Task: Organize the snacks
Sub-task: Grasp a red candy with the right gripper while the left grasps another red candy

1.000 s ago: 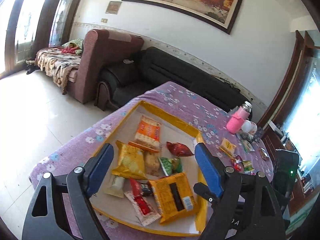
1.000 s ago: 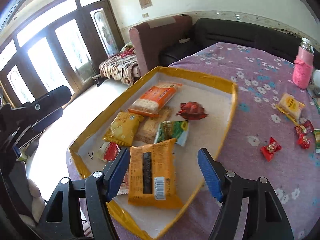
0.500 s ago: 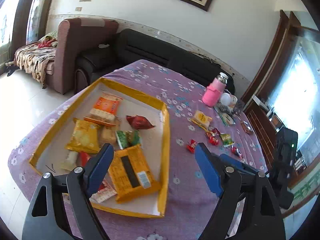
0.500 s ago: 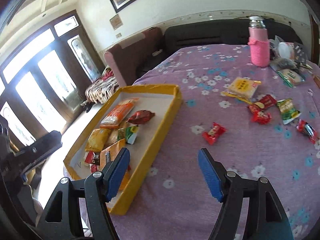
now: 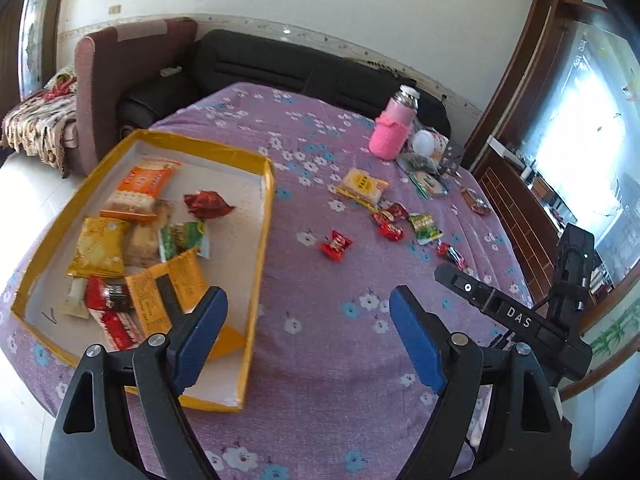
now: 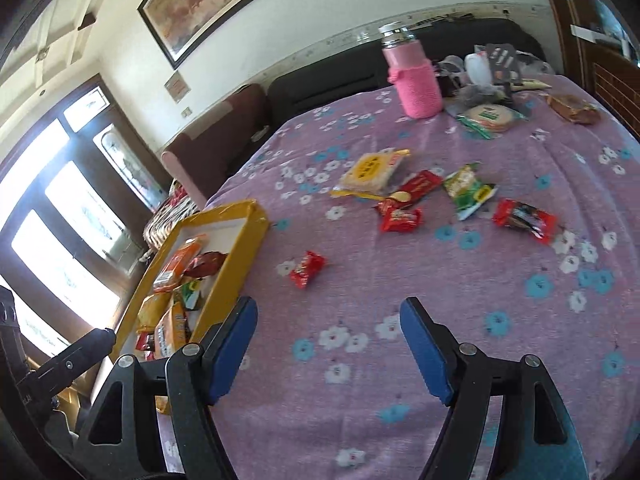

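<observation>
A yellow-rimmed tray [image 5: 262, 240] on the left of the purple flowered cloth holds several snack packs. Loose snacks lie to its right: a red candy [image 5: 336, 244], a yellow cracker pack [image 5: 362, 185], red packets [image 5: 390, 220] and a green packet [image 5: 425, 228]. My left gripper [image 5: 308, 340] hangs open and empty above the cloth by the tray's near right corner. My right gripper [image 6: 328, 352] is empty, its jaws opening, above bare cloth short of the red candy [image 6: 306, 268]. Beyond that lie the yellow pack [image 6: 372, 170], green packet [image 6: 468, 188] and a red-black packet [image 6: 524, 216].
A pink-sleeved bottle [image 6: 416, 80] stands at the far side of the table beside a cluster of bags and a round green-wrapped pack [image 6: 490, 118]. A black sofa [image 5: 280, 68] and a brown armchair [image 5: 120, 80] stand behind the table. The table's right edge faces wooden furniture [image 5: 516, 200].
Both views have swung right, from over the tray toward the loose snacks on the cloth. The tray has slid to the left of each view. Both grippers stay empty.
</observation>
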Available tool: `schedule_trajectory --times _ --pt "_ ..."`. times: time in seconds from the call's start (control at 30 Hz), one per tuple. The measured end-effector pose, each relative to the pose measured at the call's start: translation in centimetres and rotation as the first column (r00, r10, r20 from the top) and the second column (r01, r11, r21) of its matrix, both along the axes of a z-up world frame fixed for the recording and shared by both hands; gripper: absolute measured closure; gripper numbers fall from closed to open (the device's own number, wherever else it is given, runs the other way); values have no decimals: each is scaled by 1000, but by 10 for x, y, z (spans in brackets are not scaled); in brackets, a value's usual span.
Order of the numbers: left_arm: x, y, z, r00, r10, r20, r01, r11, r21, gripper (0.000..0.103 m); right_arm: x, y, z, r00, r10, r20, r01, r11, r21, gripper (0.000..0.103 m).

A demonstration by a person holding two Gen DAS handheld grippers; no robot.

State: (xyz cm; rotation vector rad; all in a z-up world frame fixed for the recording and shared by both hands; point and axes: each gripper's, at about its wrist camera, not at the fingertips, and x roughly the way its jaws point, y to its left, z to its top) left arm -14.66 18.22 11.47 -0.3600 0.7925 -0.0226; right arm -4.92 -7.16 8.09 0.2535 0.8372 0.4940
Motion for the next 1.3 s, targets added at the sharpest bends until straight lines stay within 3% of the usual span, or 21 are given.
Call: schedule_trajectory --times 0.07,0.17,0.33,0.63,0.77,0.9,1.17,1.23,1.27,1.3 --pt "2 -7 -2 1000 -20 -13 20 1000 -5 19 3 -10 -2 1000 -21 -7 21 1000 4 27" --pt "5 -14 -3 1000 4 -26 -2 998 65 19 10 -28 -4 998 -67 -20 67 998 17 27" --pt "10 -17 -12 999 -34 -23 34 999 16 19 17 -59 -3 991 -136 -18 136 990 23 26" --pt "43 -49 -52 974 -178 -137 180 984 0 19 49 -105 -27 960 -265 -90 266 964 -3 26" --pt "52 -46 -59 972 -195 -135 195 981 -8 19 67 -94 -33 963 -251 -98 250 968 -23 26" --pt "55 -43 -63 971 -206 -118 209 978 9 20 93 -59 -40 979 -173 -105 170 985 -40 26" --pt "69 -29 -50 972 -222 -81 226 973 44 20 144 21 -60 989 -75 -126 49 979 -197 31" --pt "76 -27 -47 966 -251 -65 253 967 26 20 143 30 -62 992 -89 -90 65 969 -239 38" --pt "80 -27 -46 963 -262 -61 264 964 17 20 142 33 -63 993 -90 -76 67 962 -263 53" --pt "85 -28 -46 959 -279 -56 280 960 9 20 140 37 -63 994 -93 -52 74 952 -296 75"
